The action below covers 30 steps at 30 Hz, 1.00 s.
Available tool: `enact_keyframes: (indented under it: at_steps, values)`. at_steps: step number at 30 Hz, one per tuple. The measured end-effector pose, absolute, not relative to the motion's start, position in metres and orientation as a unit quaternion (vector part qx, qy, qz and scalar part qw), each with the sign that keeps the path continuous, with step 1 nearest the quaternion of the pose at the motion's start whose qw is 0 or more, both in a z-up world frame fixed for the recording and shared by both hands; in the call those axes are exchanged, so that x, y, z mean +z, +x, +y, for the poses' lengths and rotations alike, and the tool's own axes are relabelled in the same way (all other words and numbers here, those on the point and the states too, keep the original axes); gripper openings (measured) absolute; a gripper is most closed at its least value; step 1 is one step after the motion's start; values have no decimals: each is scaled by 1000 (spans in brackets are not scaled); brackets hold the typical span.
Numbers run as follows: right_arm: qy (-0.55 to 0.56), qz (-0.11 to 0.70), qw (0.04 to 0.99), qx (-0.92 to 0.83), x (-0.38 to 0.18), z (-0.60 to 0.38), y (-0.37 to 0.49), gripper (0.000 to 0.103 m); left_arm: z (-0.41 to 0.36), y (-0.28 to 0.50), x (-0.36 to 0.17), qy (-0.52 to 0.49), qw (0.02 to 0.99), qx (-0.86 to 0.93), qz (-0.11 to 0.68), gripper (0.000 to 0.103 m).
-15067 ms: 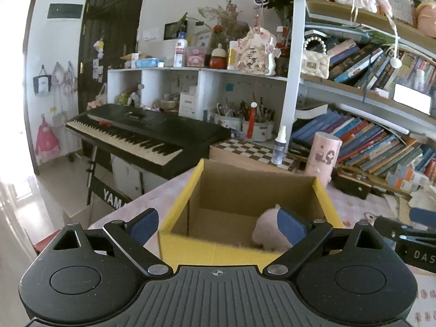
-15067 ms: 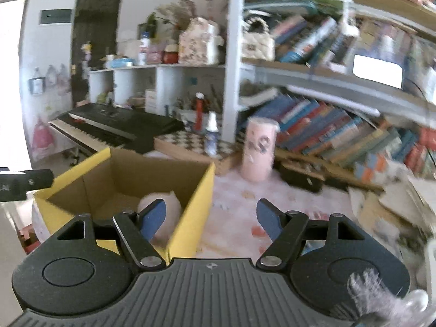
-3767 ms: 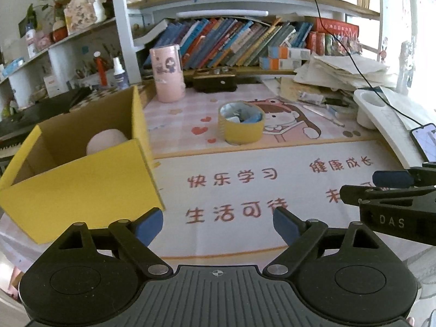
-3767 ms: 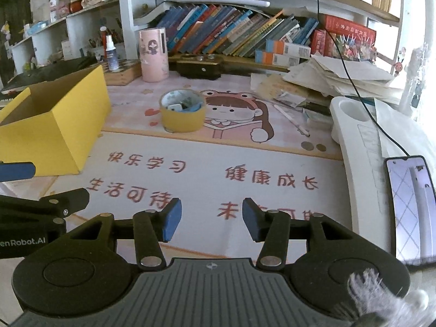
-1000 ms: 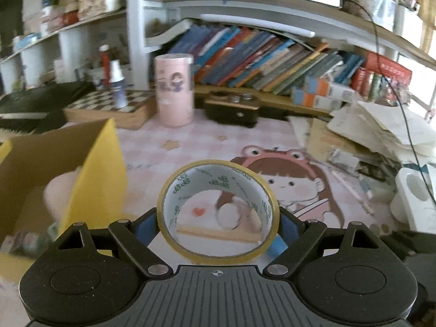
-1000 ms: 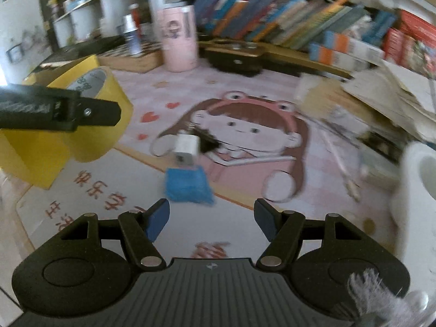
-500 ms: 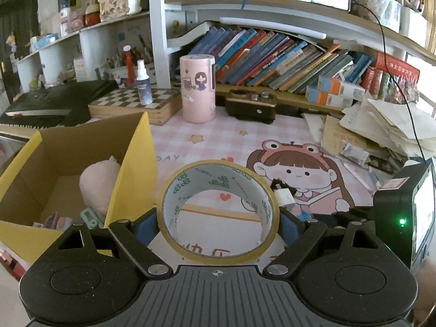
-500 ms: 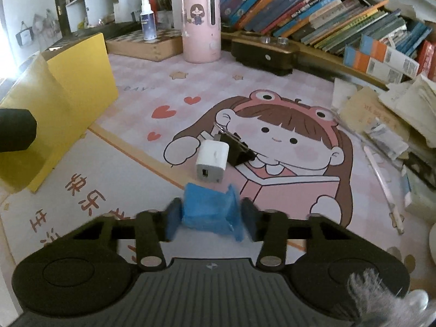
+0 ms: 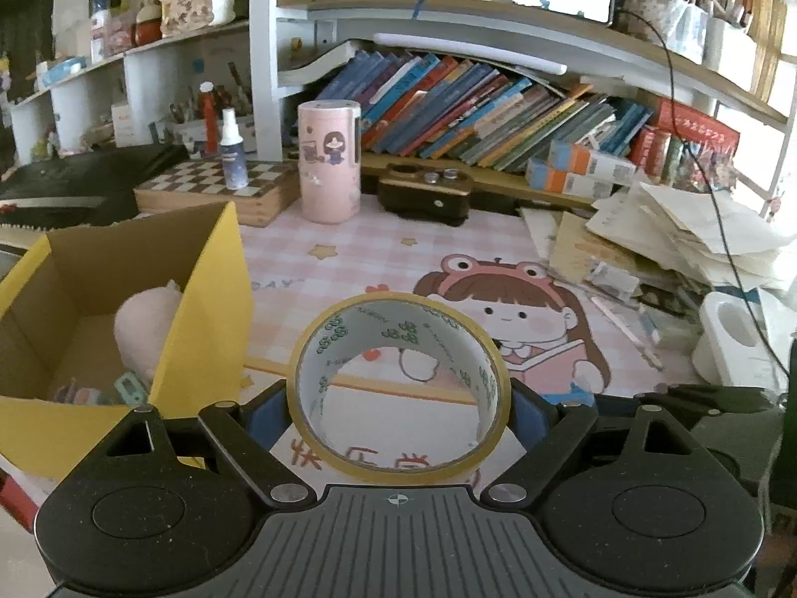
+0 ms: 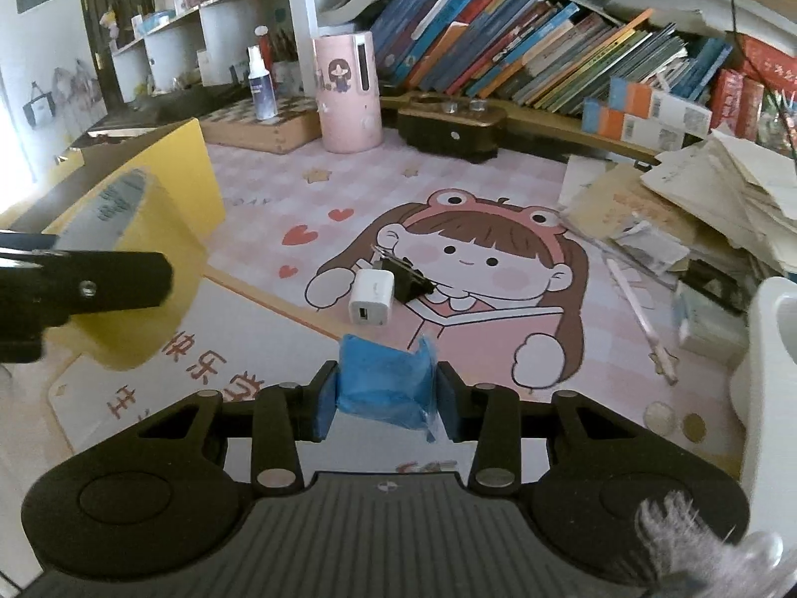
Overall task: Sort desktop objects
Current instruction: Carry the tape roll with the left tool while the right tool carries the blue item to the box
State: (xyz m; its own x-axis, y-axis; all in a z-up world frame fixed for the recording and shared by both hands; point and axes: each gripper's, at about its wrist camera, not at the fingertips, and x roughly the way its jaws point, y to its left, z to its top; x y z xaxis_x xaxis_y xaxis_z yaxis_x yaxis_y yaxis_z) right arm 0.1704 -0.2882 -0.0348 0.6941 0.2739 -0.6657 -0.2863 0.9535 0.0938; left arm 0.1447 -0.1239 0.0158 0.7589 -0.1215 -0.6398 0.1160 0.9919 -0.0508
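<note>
The wide roll of yellowish packing tape (image 9: 398, 388) stands on edge between the blue pads of the left claw (image 9: 398, 411), clamped across its full width and raised above the bench, its hollow core facing the camera. Left of that claw sits the open yellow cardboard box (image 9: 209, 299), with a pale pink plush toy (image 9: 144, 324) and a few small items lying inside. Beyond the roll, the pink cartoon desk mat (image 9: 398, 249) covers the bench.

The small crumpled blue plastic packet (image 10: 383, 381) sits between the pads of the right claw (image 10: 386, 398), whose jaws are closing on it, both pads pressing its sides. Just ahead of this claw, a white cube-shaped charger plug (image 10: 371, 296) lies on the mat, touching a black binder clip (image 10: 403, 276) right behind it. Farther ahead stand a pink cylindrical container with a cartoon girl (image 10: 348, 94) and a dark brown box-shaped device (image 10: 453, 129). To the right of the claw, a heap of loose papers (image 10: 722, 199) lies, and behind everything a row of leaning books (image 10: 523, 50) fills the shelf
</note>
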Motion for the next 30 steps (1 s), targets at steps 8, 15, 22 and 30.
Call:
enact_keyframes:
  at_steps: [8,15,22,30]
  values:
    - [-15,366,920,139,-25,-286,137,38,-116,122,20,-19,942,-95,322,89]
    - [-24,370,921,120,-17,-268,103,38,-95,97,16,-30,939,-120,321,89]
    - [-31,372,921,112,-11,-237,70,38,-62,71,15,-39,937,-129,323,89]
    - [-30,378,916,132,-10,-192,39,38,-17,41,11,-42,935,-116,332,89]
